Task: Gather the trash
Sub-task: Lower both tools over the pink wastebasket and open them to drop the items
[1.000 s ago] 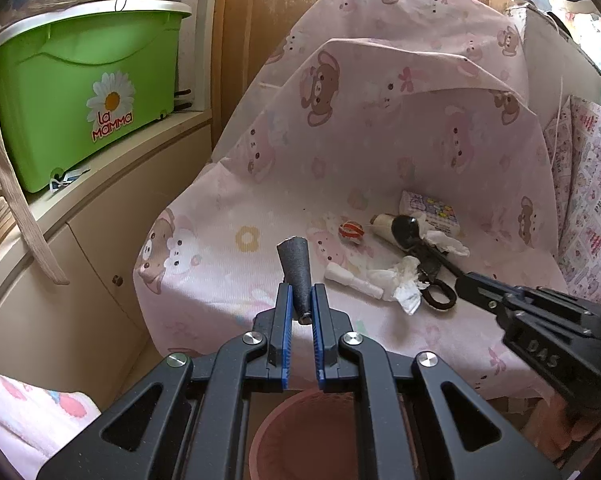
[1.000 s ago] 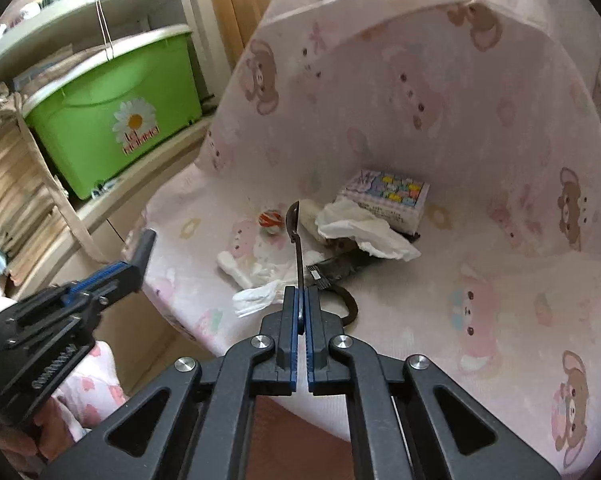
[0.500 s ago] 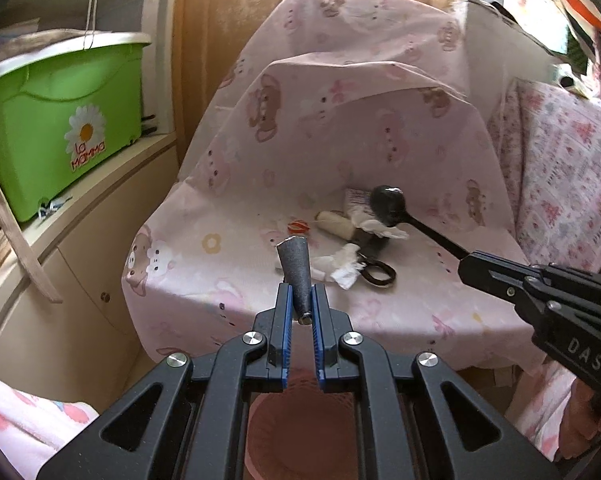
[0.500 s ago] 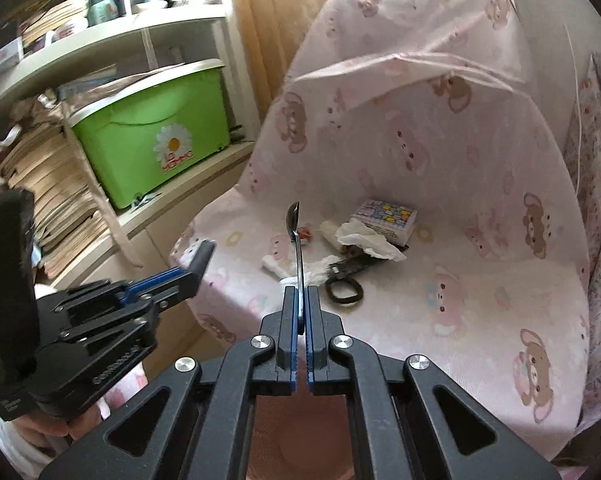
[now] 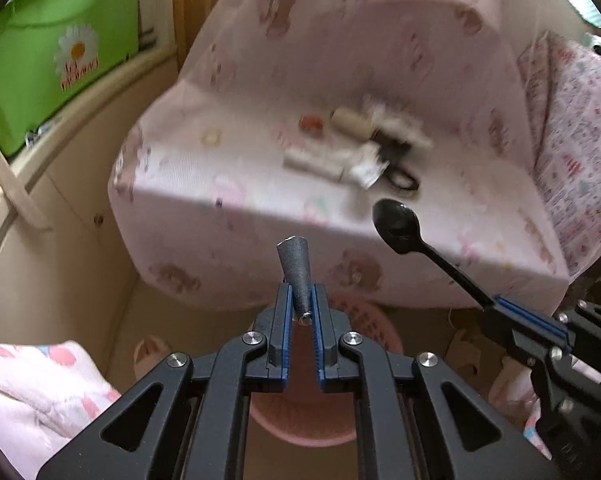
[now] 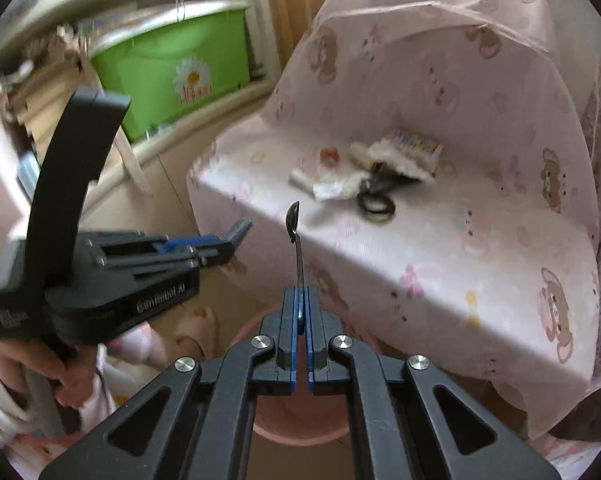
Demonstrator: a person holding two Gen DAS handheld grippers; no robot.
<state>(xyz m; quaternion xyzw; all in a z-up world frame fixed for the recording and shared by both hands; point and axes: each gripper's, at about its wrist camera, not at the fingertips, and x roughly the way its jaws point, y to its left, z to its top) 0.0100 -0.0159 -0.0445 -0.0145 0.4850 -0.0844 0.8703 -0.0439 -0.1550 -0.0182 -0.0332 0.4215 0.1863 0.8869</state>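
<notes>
Both grippers have pulled back from the covered seat since the earlier frames, and we now see a pink basket (image 5: 374, 322) low in the centre of each view, its inside mostly hidden behind the jaws, so we cannot tell what it holds. Our left gripper (image 5: 301, 308) is clamped nearly closed on a small grey cone (image 5: 295, 270) that sticks up in mid-frame. Our right gripper (image 6: 299, 312) is pinched tight on the handle of a black spoon (image 6: 293, 224), bowl upward, above the basket's rim (image 6: 240, 330). On the pink bear-print seat cover (image 6: 440, 248), right of centre, we see crumpled tissues (image 6: 336, 188), scissors (image 6: 376, 200), a small printed box (image 6: 416, 146) and a red-and-white bit (image 6: 329, 154) lying together. At upper left a green lidded bin (image 6: 180, 60) sits on a shelf (image 6: 204, 128), its contents hidden.
</notes>
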